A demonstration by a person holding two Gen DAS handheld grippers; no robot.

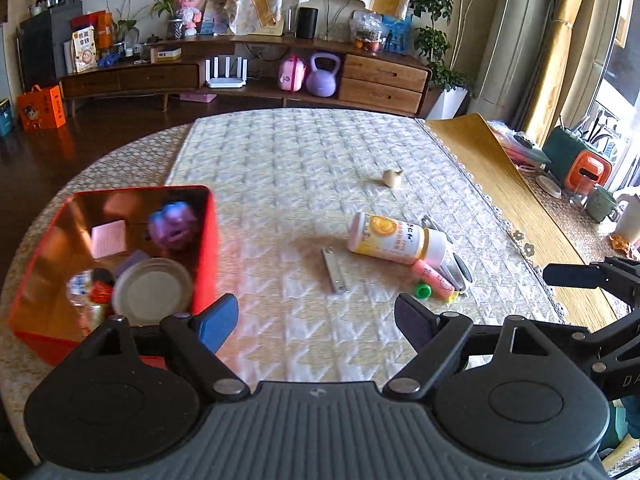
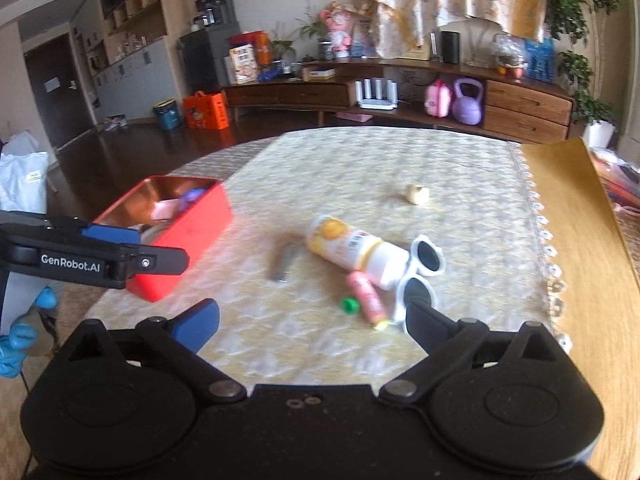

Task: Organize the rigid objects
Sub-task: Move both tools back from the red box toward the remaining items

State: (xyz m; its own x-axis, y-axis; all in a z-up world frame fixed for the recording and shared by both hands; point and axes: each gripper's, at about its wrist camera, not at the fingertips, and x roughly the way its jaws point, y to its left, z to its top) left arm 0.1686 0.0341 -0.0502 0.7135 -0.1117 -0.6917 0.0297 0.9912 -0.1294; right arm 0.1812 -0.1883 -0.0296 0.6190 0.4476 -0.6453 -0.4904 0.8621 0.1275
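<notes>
Quilted table cloth (image 1: pixel 304 168) carries red tin (image 1: pixel 202 256) at 9 o'clock, partly filled. Yellow bottle (image 1: pixel 394 238) lies on its side at centre, white sunglasses (image 2: pixel 420 276) touching its cap at 3 o'clock, nail clipper (image 1: pixel 334 270) near at 8 o'clock. Left gripper (image 1: pixel 316 322) and right gripper (image 2: pixel 312 324) both spread, holding nothing.

The left gripper (image 1: pixel 316 322) has a black body with a ribbed grey plate, round black housings, silver pivot screws and blue finger pads (image 1: pixel 218 322). Seen from the right wrist, its side carries white "GenRobot.AI" lettering. The right gripper (image 2: pixel 312 326) looks the same. The person's hand (image 2: pixel 18 338) wears a blue glove.
</notes>
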